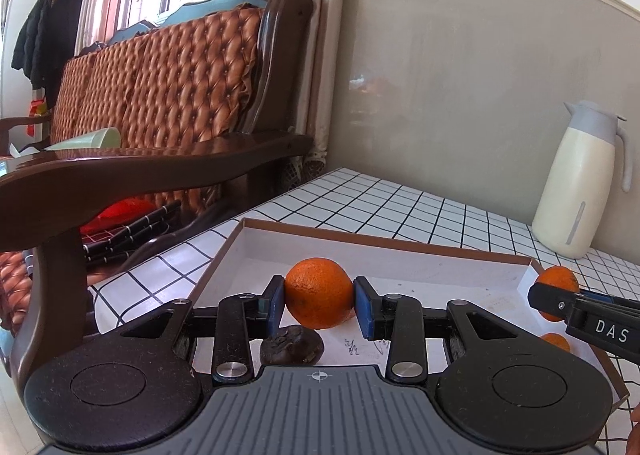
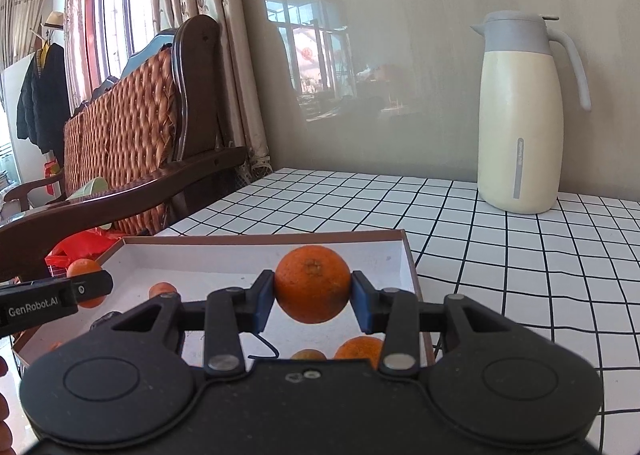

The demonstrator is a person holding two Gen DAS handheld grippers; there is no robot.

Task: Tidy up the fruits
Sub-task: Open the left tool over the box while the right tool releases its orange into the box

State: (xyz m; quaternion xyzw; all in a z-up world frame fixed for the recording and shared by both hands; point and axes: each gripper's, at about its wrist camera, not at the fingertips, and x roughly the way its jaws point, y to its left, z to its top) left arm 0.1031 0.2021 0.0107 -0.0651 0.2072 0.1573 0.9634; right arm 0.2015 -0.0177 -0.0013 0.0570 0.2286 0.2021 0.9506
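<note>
Both grippers are loaded here. The left gripper (image 1: pixel 319 305) has its blue pads clamped on either side of an orange (image 1: pixel 319 293), holding it above the white floor of the shallow box (image 1: pixel 400 261). Directly under that orange, on the box floor, sits a dark, wrinkled fruit (image 1: pixel 291 345), close to the box's near edge.

Over on the right side of the box, the right gripper (image 2: pixel 313 297) pinches a second orange (image 2: pixel 312 284) the same way, pads pressed to both flanks, the fruit hanging clear above the box floor and just inside the box's right wall. From the left wrist view that same orange peeks out behind the right gripper's black finger, at the box's far right corner.

More small oranges lie on the box floor: two (image 2: pixel 358 351) show under the right gripper's held fruit, and another (image 2: pixel 162 290) rests toward the box's left side.

The box stands on a white tablecloth with a black grid (image 2: pixel 520 255). Beyond the box, against the wall, a cream thermos jug (image 2: pixel 520 115) stands upright. To the left of the box is a dark wooden sofa (image 1: pixel 160 95) with a quilted orange back.
</note>
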